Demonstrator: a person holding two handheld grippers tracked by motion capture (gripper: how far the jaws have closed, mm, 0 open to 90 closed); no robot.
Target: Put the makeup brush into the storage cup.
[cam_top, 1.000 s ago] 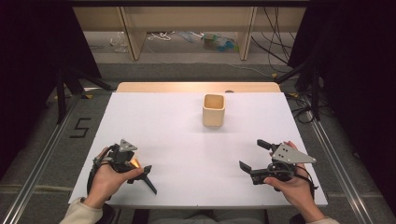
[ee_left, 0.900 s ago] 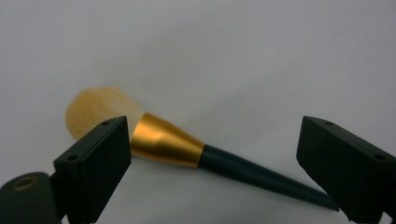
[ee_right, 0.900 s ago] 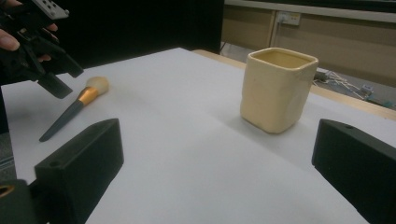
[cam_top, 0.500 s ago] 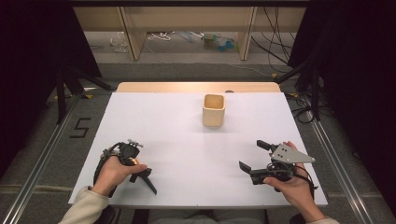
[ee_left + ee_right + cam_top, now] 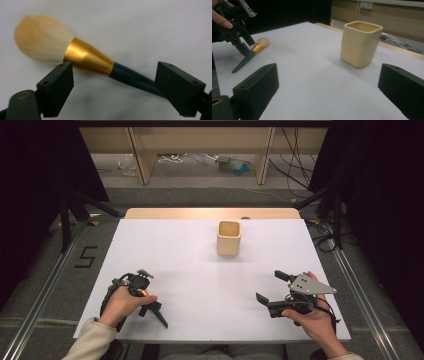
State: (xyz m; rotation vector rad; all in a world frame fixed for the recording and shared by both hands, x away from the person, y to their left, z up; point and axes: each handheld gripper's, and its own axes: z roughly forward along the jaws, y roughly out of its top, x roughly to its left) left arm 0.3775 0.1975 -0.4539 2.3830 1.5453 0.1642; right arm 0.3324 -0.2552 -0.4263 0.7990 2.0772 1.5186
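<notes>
The makeup brush [image 5: 82,60] lies on the white table [image 5: 200,270], straddled by the left gripper [image 5: 115,82], whose spread jaws have just been closing, not yet pinching; a squeeze on the handle is needed. The right gripper [image 5: 329,92] is held open

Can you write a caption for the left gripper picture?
Open left gripper fingers straddle a fluffy makeup brush lying on the white table.

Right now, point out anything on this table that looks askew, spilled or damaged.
Nothing stands out. The brush lies flat on the white table between the left claw's open jaws, unbent and clean. The cup stands upright, with nothing spilled around it.
</notes>
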